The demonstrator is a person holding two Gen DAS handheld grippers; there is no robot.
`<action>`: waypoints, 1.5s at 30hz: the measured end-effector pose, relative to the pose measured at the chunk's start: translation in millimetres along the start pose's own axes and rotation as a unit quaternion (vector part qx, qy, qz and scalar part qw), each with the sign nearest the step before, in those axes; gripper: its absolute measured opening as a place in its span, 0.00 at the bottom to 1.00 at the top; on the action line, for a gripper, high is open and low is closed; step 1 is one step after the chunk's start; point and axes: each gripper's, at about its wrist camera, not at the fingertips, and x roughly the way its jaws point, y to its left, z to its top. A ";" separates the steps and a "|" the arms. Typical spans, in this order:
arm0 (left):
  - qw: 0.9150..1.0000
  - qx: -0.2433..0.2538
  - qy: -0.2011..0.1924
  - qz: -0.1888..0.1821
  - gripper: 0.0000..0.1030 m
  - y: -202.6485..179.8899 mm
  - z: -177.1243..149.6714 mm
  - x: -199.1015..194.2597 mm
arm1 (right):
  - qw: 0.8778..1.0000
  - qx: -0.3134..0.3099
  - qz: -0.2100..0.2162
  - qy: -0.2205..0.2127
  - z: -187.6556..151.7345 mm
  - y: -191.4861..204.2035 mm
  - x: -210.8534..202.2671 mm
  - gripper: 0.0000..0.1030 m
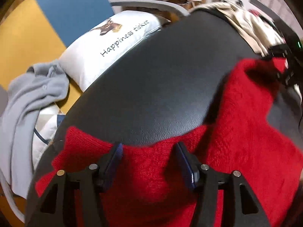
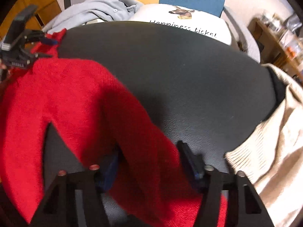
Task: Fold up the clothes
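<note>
A red knit sweater [image 1: 246, 113] lies spread on a round black table [image 1: 161, 75]. My left gripper [image 1: 149, 149] is open and low over the sweater's hem edge, with red fabric under and between its blue-padded fingers [image 1: 117, 151]. In the right wrist view a sweater [image 2: 75, 94] sleeve runs down between the spread fingers of my right gripper [image 2: 149, 157], which is open. The left gripper [image 2: 45, 48] shows at the far left edge of the sweater. The right gripper [image 1: 282, 70] appears dark and blurred at the sweater's far right end.
A cream ribbed garment [image 2: 274, 141] lies heaped on the table's right side. Beyond the table [image 2: 180, 71] are a grey garment [image 2: 98, 9] and a white printed pillow [image 2: 189, 15] on a chair. A cluttered wooden shelf [image 2: 280, 34] stands further back.
</note>
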 end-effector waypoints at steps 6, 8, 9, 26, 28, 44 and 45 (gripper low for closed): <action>0.990 -0.091 -0.109 0.002 0.08 8.0 -7.7 -33.7 | 0.999 -0.003 -0.016 -0.031 -10.3 6.5 -18.7 0.18; 0.980 -0.139 -0.145 -0.005 0.08 20.3 -6.8 -41.2 | 0.998 0.015 -0.029 -0.062 -12.9 0.6 -32.5 0.17; 0.975 -0.157 -0.156 -0.001 0.08 24.7 -4.6 -41.1 | 0.996 0.037 -0.042 -0.073 -13.5 -8.1 -37.1 0.17; 0.920 -0.318 -0.220 0.066 0.22 -26.8 -105.4 -76.1 | 0.985 0.045 -0.134 -0.100 -39.1 13.1 -27.2 0.79; 0.920 -0.330 -0.203 0.063 0.23 -38.9 -139.2 -78.4 | 0.985 0.098 -0.115 -0.085 -51.3 2.3 -18.2 0.79; 0.928 -0.330 -0.171 0.003 0.26 -60.7 -201.9 -87.2 | 0.928 0.293 -0.037 -0.226 -187.1 -90.1 -134.1 1.00; 0.928 -0.329 -0.172 -0.002 0.27 -62.0 -202.9 -88.8 | 0.918 0.318 -0.043 -0.233 -197.9 -112.4 -139.3 1.00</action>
